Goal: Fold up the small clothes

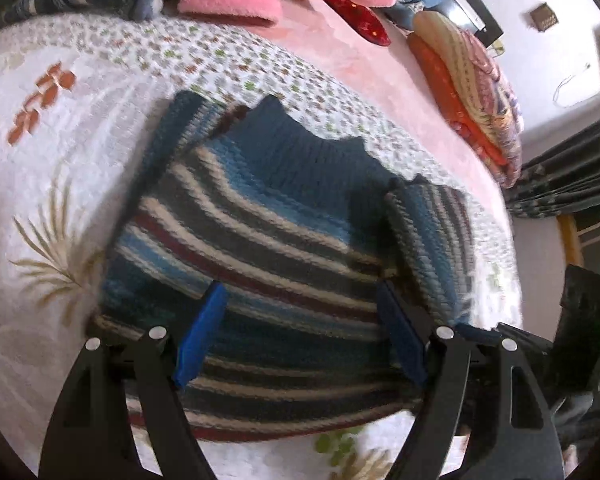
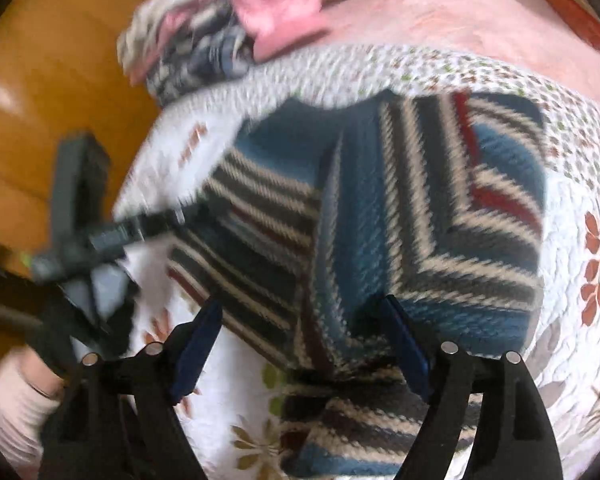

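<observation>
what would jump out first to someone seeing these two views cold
The striped knit sweater in blue, cream and dark red, lying partly folded on the white floral quilt, fills the middle of both views. Both grippers, left and right, hang open just above it. A pink fleece garment sits at the far edge.

Both grippers are held with jaws spread wide above the striped sweater (image 1: 260, 248): the left gripper (image 1: 300, 336) and the right gripper (image 2: 300, 344), nothing being clasped.
</observation>
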The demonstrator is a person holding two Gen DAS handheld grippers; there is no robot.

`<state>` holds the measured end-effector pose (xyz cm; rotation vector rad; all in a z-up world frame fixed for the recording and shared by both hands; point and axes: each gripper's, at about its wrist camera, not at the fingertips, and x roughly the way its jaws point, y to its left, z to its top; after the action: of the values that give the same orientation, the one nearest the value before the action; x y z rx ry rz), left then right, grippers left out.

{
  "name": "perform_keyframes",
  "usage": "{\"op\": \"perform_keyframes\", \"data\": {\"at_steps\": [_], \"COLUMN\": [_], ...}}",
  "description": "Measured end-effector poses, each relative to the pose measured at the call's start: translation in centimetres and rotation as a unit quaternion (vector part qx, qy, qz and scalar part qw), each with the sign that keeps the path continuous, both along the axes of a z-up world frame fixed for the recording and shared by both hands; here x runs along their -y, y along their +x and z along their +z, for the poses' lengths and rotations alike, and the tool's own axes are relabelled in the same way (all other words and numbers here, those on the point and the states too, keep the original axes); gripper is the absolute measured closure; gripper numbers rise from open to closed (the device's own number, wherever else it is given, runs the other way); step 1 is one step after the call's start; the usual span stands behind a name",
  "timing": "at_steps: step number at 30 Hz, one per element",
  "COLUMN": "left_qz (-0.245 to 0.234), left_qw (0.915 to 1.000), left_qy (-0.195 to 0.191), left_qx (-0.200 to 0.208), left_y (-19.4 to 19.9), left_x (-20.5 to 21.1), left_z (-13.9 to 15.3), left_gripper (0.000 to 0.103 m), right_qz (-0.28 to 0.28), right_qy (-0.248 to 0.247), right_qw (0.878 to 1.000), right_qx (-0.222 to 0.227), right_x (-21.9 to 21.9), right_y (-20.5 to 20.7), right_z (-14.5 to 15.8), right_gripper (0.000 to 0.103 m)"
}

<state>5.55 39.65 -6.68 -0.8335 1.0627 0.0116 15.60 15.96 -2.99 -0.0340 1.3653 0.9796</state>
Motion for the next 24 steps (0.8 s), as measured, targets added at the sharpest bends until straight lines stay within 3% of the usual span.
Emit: {"op": "perform_keyframes", "data": {"at_steps": [4,9,19,24], "left_qz": [-0.020,-0.056,-0.077,-0.094], "left_qw": [0.9991,0.9966,0.9953,0.9947], "left_qy": [-0.038,-0.060,-0.053,-0.040], "left_qx": [0.004,-0.011,-0.025,-0.015], "left_y": [0.6,1.8,4.2,4.8], "left_x": [2.1,5.8,10.2,11.5], "left_z": [-0.2,-1.3,-2.7,-1.5], "left_gripper": [0.025,0.024,0.021,0.027], "right_qz": [-0.051,-0.105,-0.143,-0.138], "right_qy": [0.020,0.006,-0.043,-0.045], "right_qw": [0.999,0.994,0.989,0.989], "right_qx": [0.003,0.004,-0.003,-0.001], "right_x": [2.9,7.5,13.4,14.5], "right_y": [2.3,4.7,6.2,6.3], "right_z": [1.8,1.2,-1.6,-1.7], "right_gripper": [0.021,0.021,0.021,0.021]}}
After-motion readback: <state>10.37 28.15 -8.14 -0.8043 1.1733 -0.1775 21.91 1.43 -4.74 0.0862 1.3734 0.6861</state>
